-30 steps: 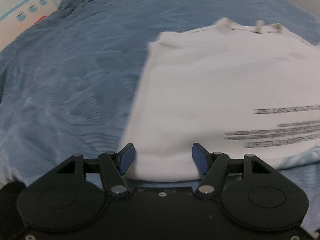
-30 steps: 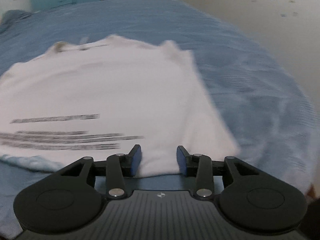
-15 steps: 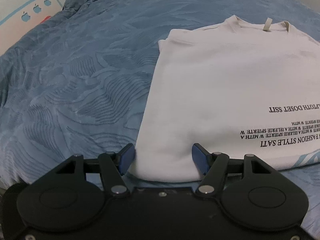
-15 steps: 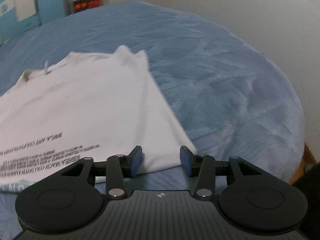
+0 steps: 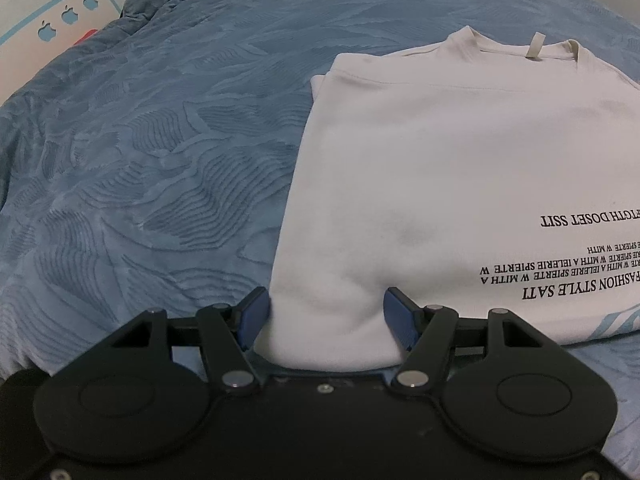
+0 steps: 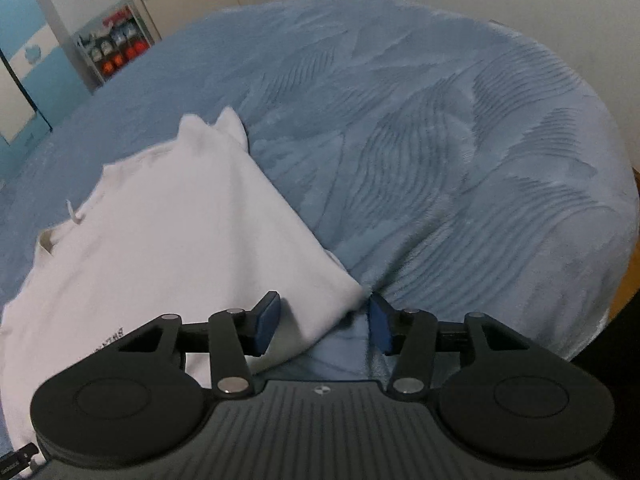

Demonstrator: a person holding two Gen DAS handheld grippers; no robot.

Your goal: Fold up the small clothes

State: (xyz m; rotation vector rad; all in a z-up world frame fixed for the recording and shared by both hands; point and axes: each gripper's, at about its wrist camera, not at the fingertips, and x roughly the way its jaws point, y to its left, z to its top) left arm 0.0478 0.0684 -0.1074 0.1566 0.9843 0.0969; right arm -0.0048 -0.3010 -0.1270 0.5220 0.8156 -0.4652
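Note:
A white T-shirt (image 5: 460,152) with black lettering lies flat on the blue bedspread (image 5: 160,152), sleeves folded in and collar at the far end. My left gripper (image 5: 326,316) is open, and the shirt's near left hem corner sits between its blue fingertips (image 5: 254,314). In the right wrist view the same shirt (image 6: 180,232) fills the left side. My right gripper (image 6: 323,326) is open too, with the shirt's near right corner lying between its pads (image 6: 266,326), closer to the left one.
The bedspread (image 6: 460,140) stretches wide to the right of the shirt and drops off at the bed's right edge (image 6: 616,264). A bunched blanket fold (image 5: 156,0) lies far left. A wall and a shelf (image 6: 116,48) stand beyond the bed.
The right gripper has swung to the right, so the shirt now sits left in its view with only the corner between the pads. The left gripper has barely moved. Both stay open.

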